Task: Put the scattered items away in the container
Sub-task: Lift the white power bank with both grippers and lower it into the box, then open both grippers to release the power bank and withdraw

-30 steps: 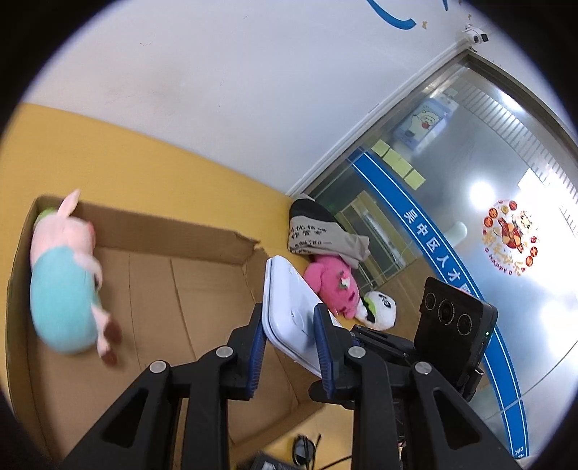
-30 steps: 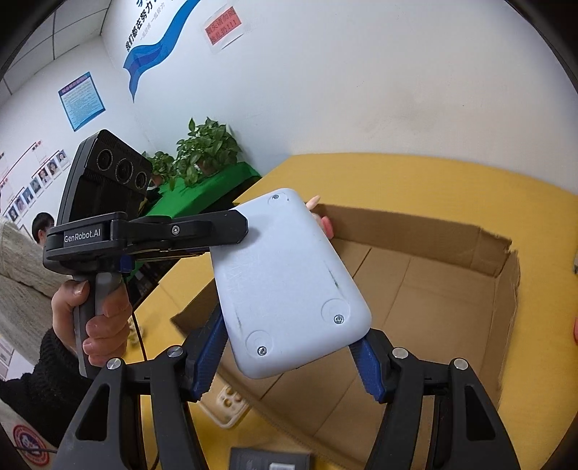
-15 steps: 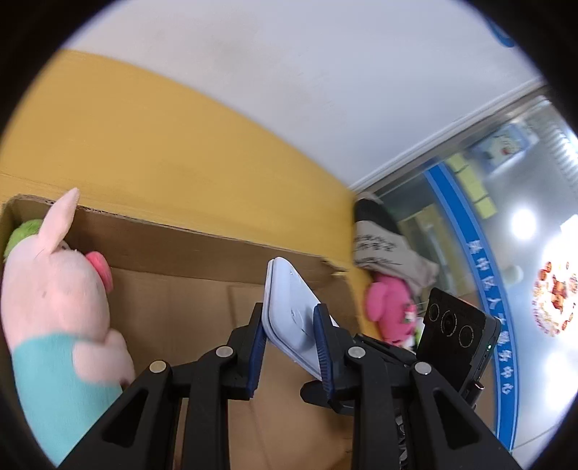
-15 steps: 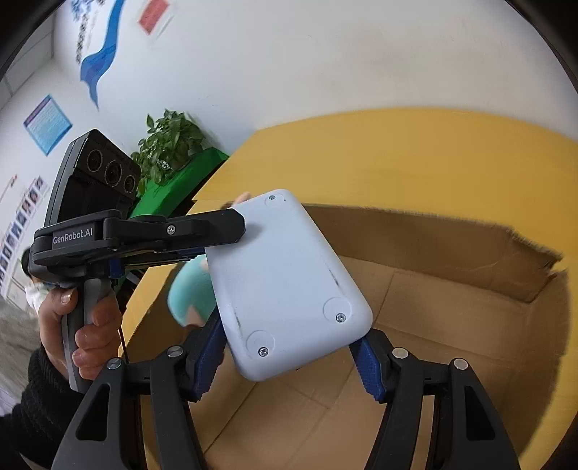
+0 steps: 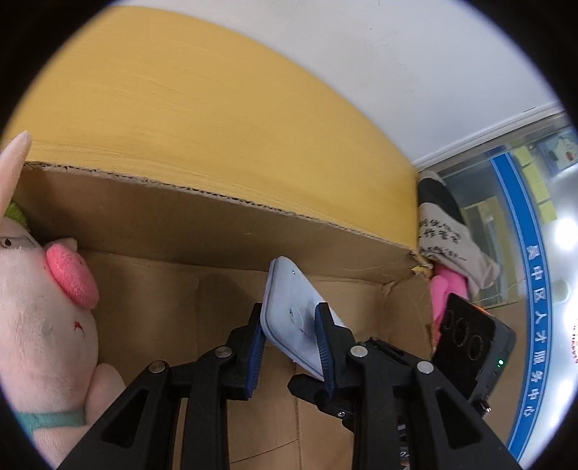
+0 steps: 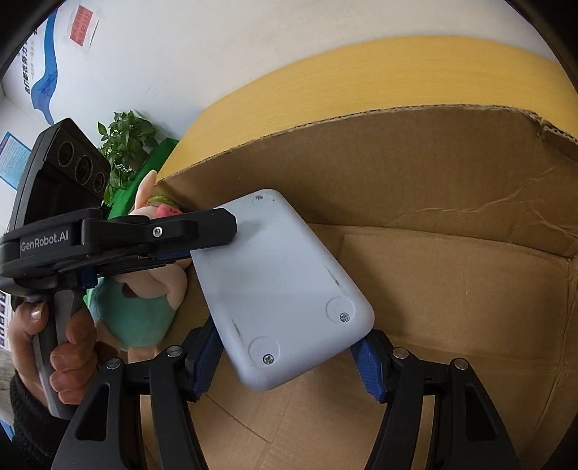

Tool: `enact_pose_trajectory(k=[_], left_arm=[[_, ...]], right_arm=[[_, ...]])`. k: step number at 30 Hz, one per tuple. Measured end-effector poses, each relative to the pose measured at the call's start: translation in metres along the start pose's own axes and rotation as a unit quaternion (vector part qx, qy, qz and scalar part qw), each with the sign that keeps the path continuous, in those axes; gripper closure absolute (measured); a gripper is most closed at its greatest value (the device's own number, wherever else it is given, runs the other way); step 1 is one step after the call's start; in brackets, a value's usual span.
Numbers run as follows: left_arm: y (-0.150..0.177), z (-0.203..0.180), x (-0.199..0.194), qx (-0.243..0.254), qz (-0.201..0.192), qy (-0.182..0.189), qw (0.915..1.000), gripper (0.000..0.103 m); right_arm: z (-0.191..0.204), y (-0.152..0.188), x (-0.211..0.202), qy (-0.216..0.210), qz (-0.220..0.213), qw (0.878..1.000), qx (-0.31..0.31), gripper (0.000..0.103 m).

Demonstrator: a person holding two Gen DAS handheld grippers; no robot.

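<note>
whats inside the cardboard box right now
A pig plush lies at one end of the cardboard box. Both grippers hold a grey device above its floor, hiding the part beneath.

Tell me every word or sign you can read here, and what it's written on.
"GenRobot.AI": white letters on the black body of the left claw.
"吴中区人才服务中心": white characters on the blue band across the glass wall.
Dark characters on the beige cloth: too blurred to read.
Red notice and blue wall posters: too small to read.
</note>
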State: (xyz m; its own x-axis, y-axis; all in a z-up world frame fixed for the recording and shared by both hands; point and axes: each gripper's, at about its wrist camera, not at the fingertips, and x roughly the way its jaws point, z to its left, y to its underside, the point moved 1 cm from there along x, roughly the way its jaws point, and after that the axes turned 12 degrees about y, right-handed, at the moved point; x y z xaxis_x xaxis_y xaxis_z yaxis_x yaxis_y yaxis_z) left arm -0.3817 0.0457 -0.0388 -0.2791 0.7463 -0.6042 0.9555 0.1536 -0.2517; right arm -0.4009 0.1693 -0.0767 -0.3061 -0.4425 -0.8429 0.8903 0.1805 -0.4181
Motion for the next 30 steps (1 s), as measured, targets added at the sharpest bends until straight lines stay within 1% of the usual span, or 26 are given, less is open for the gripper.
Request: enact_pose_trajectory(k=[2, 4, 6, 7, 8, 11, 14, 15, 16, 18, 21, 22, 23, 24, 25, 26, 27, 28, 30], left_arm=[[0.002, 0.0, -0.002, -0.004, 0.004, -0.018, 0.9998, 0.073], [0.003, -0.001, -0.002, -0.006, 0.008, -0.03, 0.9995, 0.073], [0.006, -0.001, -0.003, -0.002, 0.016, -0.044, 0.9989, 0.073], [0.007, -0.001, -0.003, 0.002, 0.019, -0.053, 0.9984, 0.073], [0.009, -0.003, -0.004, 0.005, 0.021, -0.055, 0.9983, 0.073], [0.011, -0.005, -0.011, 0.003, 0.019, -0.052, 0.9985, 0.073], [0.012, -0.008, -0.022, 0.006, 0.006, -0.048, 0.9988, 0.073], [0.014, -0.011, -0.029, 0.009, -0.001, -0.05, 0.9987, 0.07], [0.016, -0.012, -0.034, 0.013, -0.005, -0.051, 0.9986, 0.07], [0.023, -0.019, -0.049, 0.027, -0.017, -0.054, 0.998, 0.07], [0.04, -0.044, -0.076, 0.075, -0.049, -0.067, 0.9937, 0.07], [0.05, -0.056, -0.088, 0.104, -0.064, -0.072, 0.9899, 0.069], [0.061, -0.07, -0.101, 0.137, -0.08, -0.082, 0.9839, 0.065], [0.07, -0.081, -0.11, 0.161, -0.095, -0.093, 0.9779, 0.052], [0.084, -0.092, -0.124, 0.19, -0.117, -0.108, 0.9688, 0.037], [0.099, -0.104, -0.139, 0.215, -0.144, -0.124, 0.958, 0.03], [0.11, -0.112, -0.148, 0.229, -0.164, -0.134, 0.9501, 0.023], [0.126, -0.121, -0.16, 0.246, -0.187, -0.144, 0.9402, 0.022], [0.151, -0.128, -0.177, 0.26, -0.21, -0.16, 0.929, 0.022]], right_arm=[[0.006, 0.002, -0.001, 0.009, -0.004, 1.0, -0.009, 0.033], [0.01, 0.003, -0.003, 0.013, -0.003, 1.0, -0.014, 0.028], [0.01, 0.002, -0.005, 0.017, 0.0, 1.0, -0.01, 0.015], [0.009, 0.001, -0.006, 0.025, 0.0, 1.0, -0.007, 0.013], [0.008, 0.001, -0.008, 0.035, 0.0, 0.999, -0.005, 0.01], [-0.006, -0.001, -0.018, 0.045, -0.005, 0.999, 0.009, 0.01], [-0.007, 0.003, -0.031, 0.073, -0.006, 0.997, 0.008, 0.009], [-0.007, 0.004, -0.035, 0.08, -0.005, 0.997, 0.004, 0.009], [-0.006, 0.005, -0.04, 0.087, -0.004, 0.996, 0.002, 0.009], [-0.005, 0.007, -0.052, 0.112, -0.009, 0.994, -0.004, 0.008], [-0.001, 0.016, -0.076, 0.148, -0.021, 0.989, -0.013, 0.006], [0.004, 0.02, -0.086, 0.164, -0.029, 0.986, -0.021, 0.005], [0.012, 0.027, -0.1, 0.187, -0.04, 0.981, -0.035, 0.001], [0.022, 0.035, -0.112, 0.208, -0.051, 0.975, -0.05, 0.0], [0.032, 0.043, -0.123, 0.226, -0.062, 0.97, -0.064, 0.0], [0.037, 0.052, -0.135, 0.237, -0.07, 0.966, -0.075, 0.0], [0.048, 0.063, -0.148, 0.244, -0.082, 0.962, -0.089, 0.0], [0.058, 0.072, -0.159, 0.246, -0.093, 0.96, -0.096, 0.0], [0.076, 0.093, -0.181, 0.245, -0.115, 0.957, -0.103, 0.0]])
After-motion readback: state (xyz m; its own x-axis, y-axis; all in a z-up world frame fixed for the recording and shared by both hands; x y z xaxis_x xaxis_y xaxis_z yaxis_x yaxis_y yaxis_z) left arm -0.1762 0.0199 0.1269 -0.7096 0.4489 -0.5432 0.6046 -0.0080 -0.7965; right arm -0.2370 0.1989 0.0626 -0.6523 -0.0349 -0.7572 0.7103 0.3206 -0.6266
